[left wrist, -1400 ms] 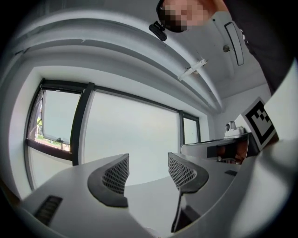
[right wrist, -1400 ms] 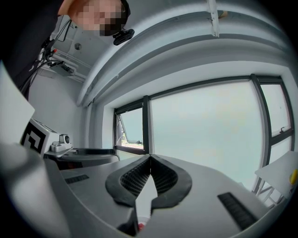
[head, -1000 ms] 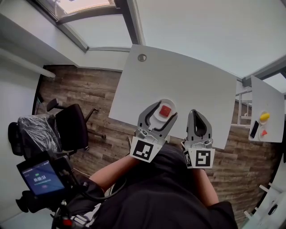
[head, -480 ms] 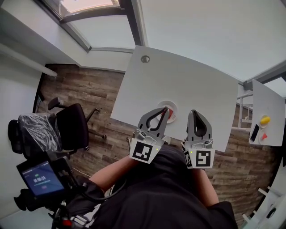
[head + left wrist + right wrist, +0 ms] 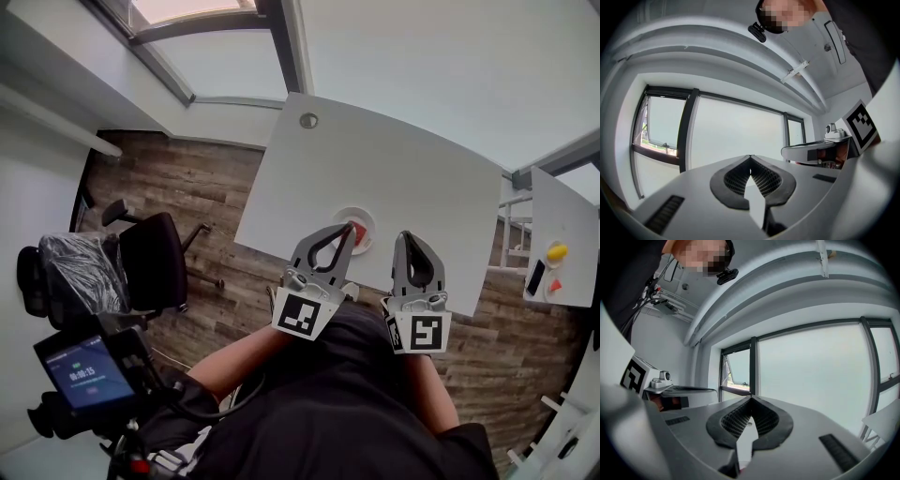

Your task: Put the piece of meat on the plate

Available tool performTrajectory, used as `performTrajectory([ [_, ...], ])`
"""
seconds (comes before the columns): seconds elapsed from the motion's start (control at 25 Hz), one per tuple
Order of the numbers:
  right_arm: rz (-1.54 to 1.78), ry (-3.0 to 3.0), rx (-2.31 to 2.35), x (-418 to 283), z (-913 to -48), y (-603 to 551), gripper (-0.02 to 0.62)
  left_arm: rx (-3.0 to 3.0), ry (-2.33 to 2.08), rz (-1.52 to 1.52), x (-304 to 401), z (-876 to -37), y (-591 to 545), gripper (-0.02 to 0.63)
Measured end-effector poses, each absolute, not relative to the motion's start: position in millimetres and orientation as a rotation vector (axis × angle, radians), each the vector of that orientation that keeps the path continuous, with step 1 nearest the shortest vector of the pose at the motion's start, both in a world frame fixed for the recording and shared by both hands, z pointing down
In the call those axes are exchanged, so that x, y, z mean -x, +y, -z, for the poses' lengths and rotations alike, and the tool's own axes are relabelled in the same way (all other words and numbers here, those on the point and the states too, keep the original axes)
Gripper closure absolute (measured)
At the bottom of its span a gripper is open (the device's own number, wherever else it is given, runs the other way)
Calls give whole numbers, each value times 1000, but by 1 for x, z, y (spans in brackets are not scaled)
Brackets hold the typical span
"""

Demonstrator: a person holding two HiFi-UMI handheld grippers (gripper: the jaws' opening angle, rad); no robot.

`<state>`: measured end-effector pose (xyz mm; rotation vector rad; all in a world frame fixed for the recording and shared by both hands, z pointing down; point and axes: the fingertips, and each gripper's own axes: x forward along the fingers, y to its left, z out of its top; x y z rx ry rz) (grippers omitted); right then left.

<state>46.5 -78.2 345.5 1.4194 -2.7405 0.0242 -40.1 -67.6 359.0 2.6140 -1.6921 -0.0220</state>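
Note:
A small red piece of meat (image 5: 361,234) lies on a round white plate (image 5: 367,218) near the front edge of the white table (image 5: 412,178). My left gripper (image 5: 348,229) hovers over the plate's near side, shut and empty, its tip hiding part of the meat. My right gripper (image 5: 410,236) is held just right of the plate, also shut and empty. In the left gripper view the jaws (image 5: 750,158) meet with only window behind them, and the right gripper view (image 5: 751,399) shows the same.
A black office chair (image 5: 150,262) stands on the wood floor left of the table. A second white table (image 5: 562,225) at the right carries a yellow item (image 5: 556,250), a red item and a phone. A camera rig with a screen (image 5: 82,372) sits at bottom left.
The left gripper's jaws, wide open around the view of the plate a second ago, have closed with nothing in them. Both hands have stayed in place.

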Motion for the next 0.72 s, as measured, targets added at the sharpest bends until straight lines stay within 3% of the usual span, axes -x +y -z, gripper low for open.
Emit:
performTrajectory([
  [0.72, 19, -2686, -1449, -49, -347, -52, 591, -2588, -1650, 53, 40, -363, -50, 601],
])
